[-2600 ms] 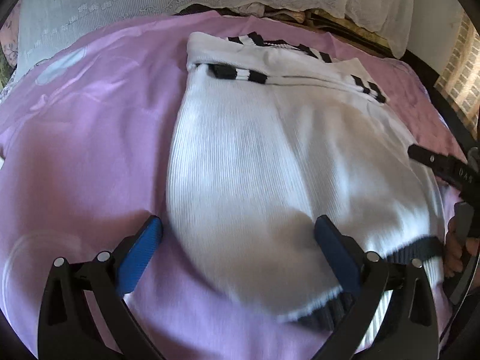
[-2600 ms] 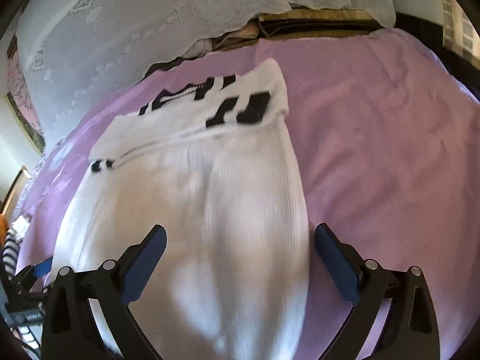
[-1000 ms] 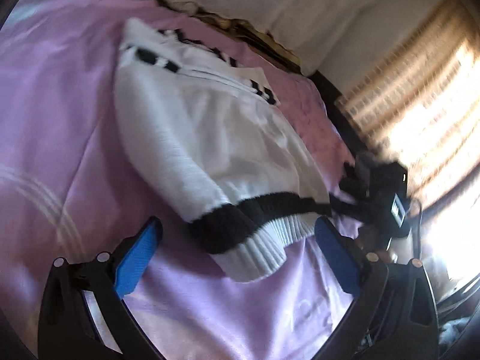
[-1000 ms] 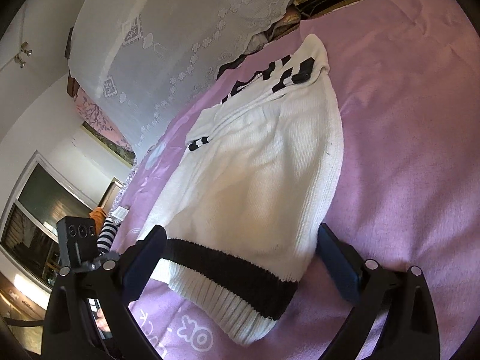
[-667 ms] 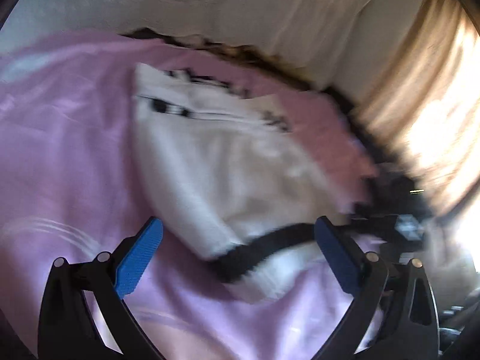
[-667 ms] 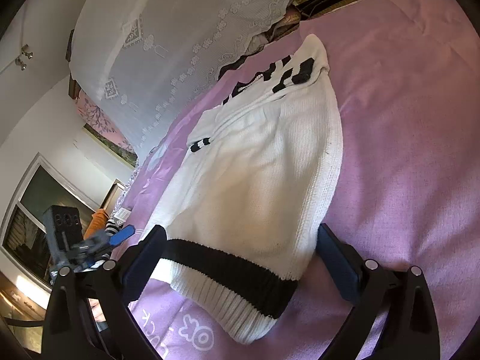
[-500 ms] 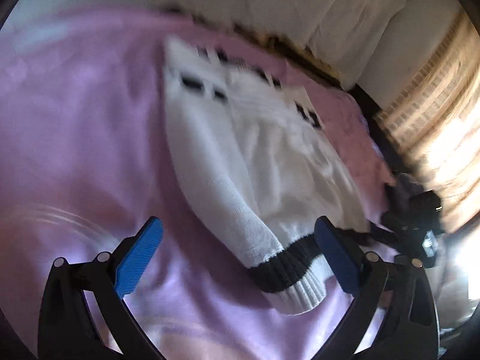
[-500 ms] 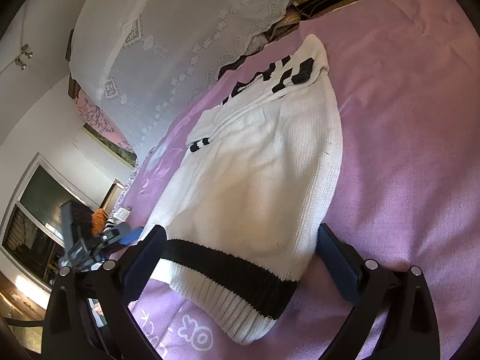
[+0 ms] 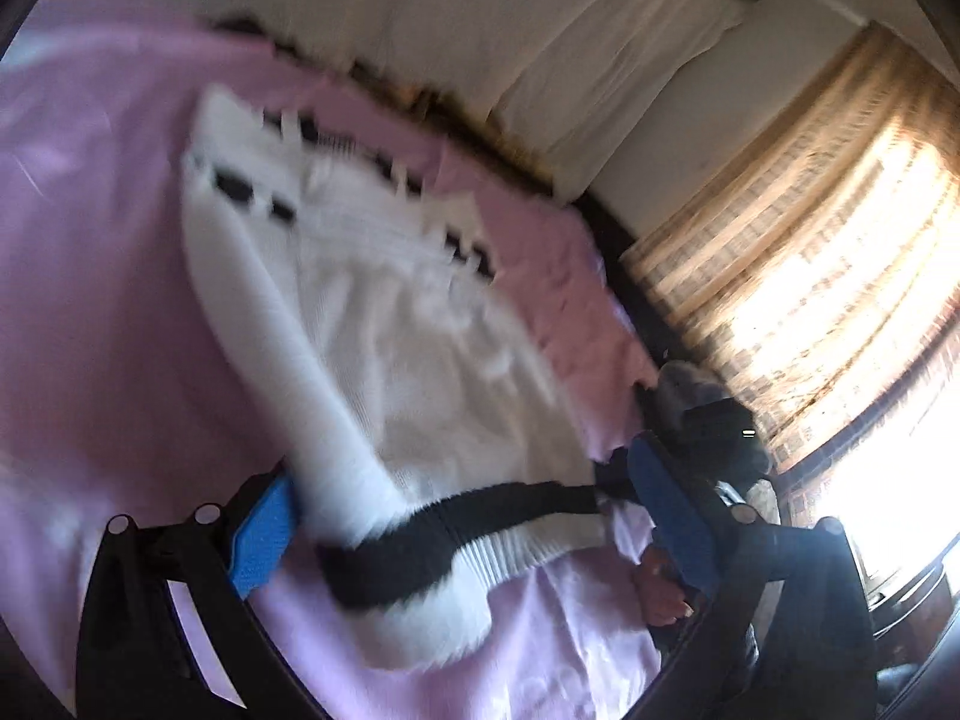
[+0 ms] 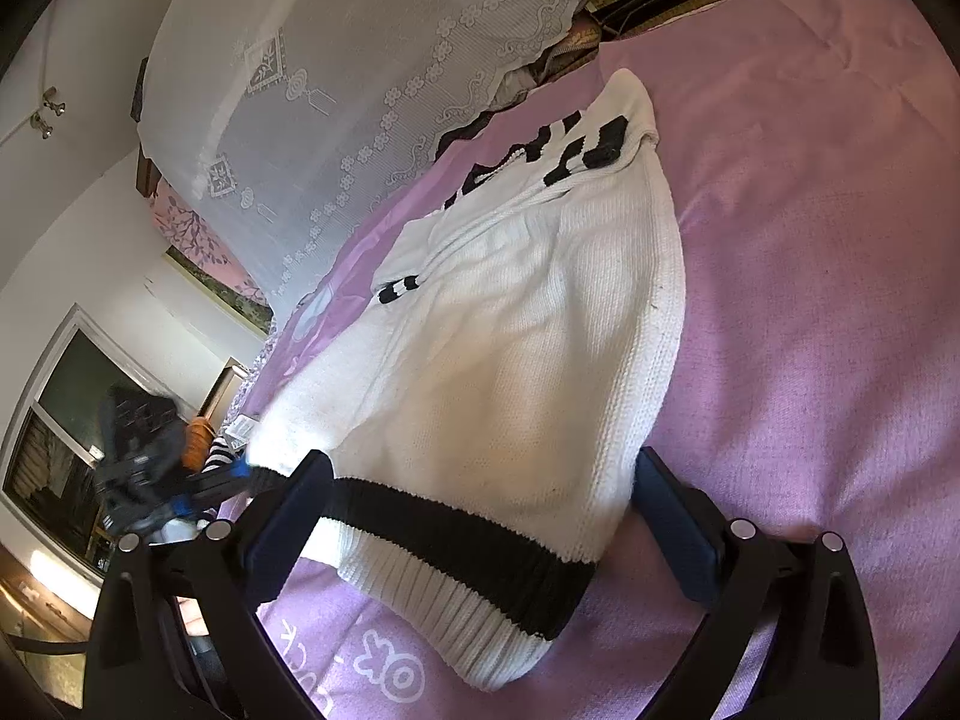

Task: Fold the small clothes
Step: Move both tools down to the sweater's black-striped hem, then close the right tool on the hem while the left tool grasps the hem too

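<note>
Where pink bedsheet (image 10: 840,276) spreads, white sweater (image 10: 516,360) lies; lace cover (image 10: 360,60) behind.

White knit sweater (image 10: 510,360) flat on pink bedsheet (image 10: 810,300), black-banded hem (image 10: 456,546) at 6 o'clock between spread fingers of right gripper (image 10: 480,516), left gripper (image 10: 180,492) blurred at 9 o'clock by hem's left corner, lace curtain (image 10: 336,90) at 11 o'clock.

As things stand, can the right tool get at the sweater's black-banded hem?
Probably yes: the right tool is open, the sweater hem lies between its fingers on the purple bedspread, nothing covering it.
</note>
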